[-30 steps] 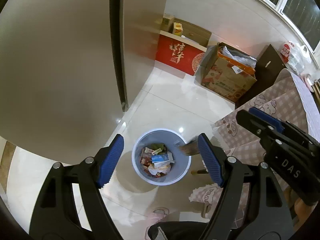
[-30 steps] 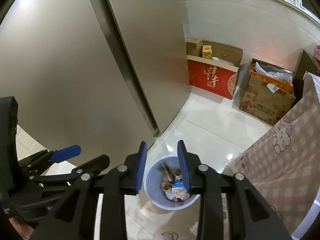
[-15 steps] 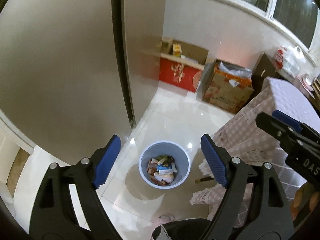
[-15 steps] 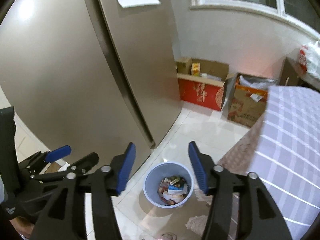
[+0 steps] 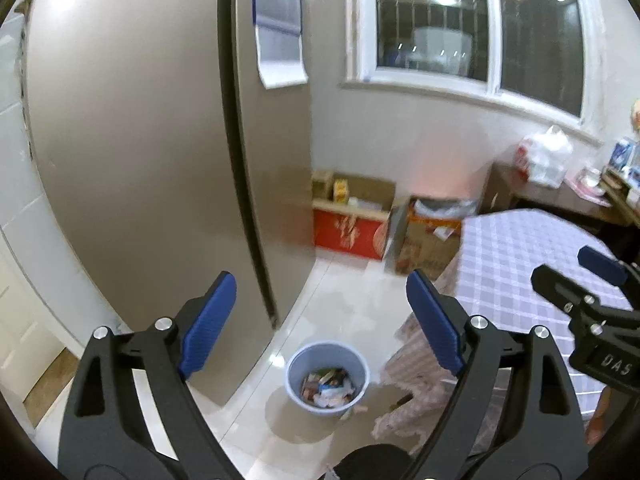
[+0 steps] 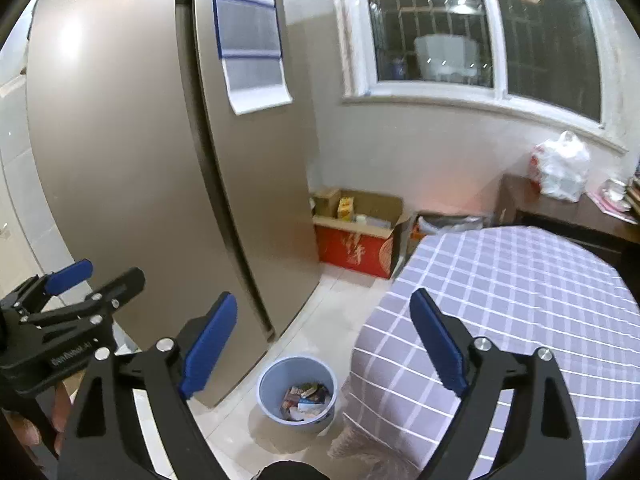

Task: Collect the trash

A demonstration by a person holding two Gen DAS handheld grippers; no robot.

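Hovering high over the floor, the left gripper (image 5: 322, 324) and the right gripper (image 6: 324, 346) both had their fingers spread wide and held nothing. Below them the blue trash bin (image 5: 327, 376) stood on the tiles between the fridge (image 5: 160, 160) and the edge of the checked tablecloth (image 6: 520, 300), already holding wrappers (image 6: 306, 397), probably placed close for easy drops.
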